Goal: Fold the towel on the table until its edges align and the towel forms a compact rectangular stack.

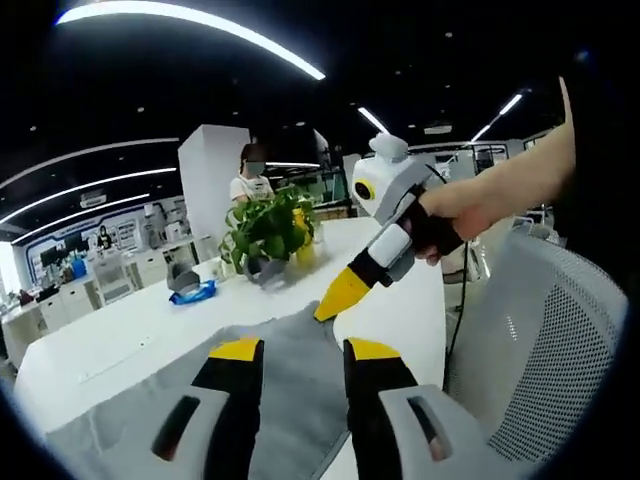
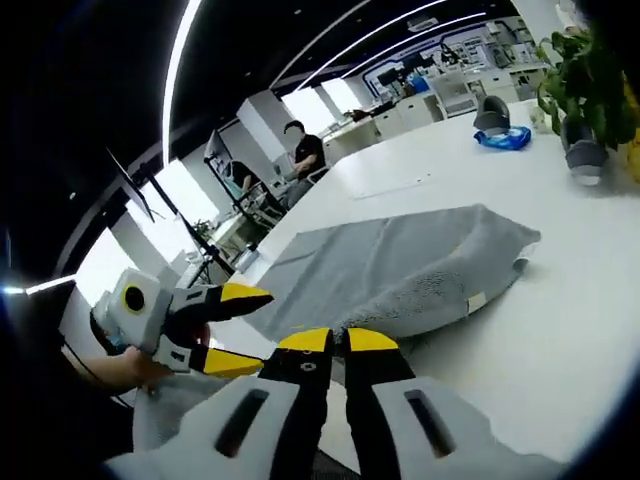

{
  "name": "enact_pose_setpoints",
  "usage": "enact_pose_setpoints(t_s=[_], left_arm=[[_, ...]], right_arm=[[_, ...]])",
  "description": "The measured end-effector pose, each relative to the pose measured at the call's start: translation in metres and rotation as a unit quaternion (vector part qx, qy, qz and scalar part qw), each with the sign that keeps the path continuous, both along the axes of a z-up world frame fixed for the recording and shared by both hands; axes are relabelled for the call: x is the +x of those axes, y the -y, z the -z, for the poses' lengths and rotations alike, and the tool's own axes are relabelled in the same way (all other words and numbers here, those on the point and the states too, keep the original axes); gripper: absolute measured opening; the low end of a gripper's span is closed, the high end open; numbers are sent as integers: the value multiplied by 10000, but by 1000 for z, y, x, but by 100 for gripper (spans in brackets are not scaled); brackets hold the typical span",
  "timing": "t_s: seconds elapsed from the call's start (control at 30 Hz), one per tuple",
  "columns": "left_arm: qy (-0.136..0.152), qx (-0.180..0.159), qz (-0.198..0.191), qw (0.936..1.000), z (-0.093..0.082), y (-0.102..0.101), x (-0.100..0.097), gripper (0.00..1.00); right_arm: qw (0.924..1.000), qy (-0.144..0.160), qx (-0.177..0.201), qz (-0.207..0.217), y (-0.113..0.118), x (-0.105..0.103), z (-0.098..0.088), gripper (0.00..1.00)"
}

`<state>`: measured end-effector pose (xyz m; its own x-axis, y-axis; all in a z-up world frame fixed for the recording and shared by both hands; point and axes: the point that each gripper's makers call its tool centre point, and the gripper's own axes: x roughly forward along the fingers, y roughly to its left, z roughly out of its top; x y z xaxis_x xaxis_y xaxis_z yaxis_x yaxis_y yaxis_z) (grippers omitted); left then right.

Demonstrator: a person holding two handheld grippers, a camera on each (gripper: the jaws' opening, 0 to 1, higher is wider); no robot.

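Grey towel partly folded on the white table, both claws above it.

The right gripper, jaws closed and empty, hides the towel's near edge; the left gripper hangs open. Ahead, a grey pot holds a leafy plant.

two low, close opposing views, shared grey towel

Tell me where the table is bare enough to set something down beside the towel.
Bare white table lies between the grey towel and the potted plant. More lies past the towel's far edge, short of the blue packet. It is crowded near the plant and packet.
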<state>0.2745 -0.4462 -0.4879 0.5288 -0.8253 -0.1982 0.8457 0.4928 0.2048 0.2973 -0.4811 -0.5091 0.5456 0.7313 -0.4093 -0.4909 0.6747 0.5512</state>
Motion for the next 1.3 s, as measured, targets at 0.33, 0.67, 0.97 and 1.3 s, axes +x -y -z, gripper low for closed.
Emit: enact_pose_setpoints(t_s=[0.33, 0.67, 0.97, 1.3], left_arm=[[445, 352, 330, 9978, 4, 15, -11, 32], [531, 776, 5, 9956, 13, 1, 2, 25], [511, 956, -185, 9939, 15, -8, 8, 15], [-209, 884, -435, 9949, 28, -18, 12, 10]], right_arm=[[9968, -304, 507, -541, -46, -16, -8, 1], [9887, -632, 1169, -698, -67, -31, -19, 1], [9727, -1124, 2006, -315, -64, -27, -21, 2], [9419, -1685, 2902, 133, -54, -20, -16, 0]])
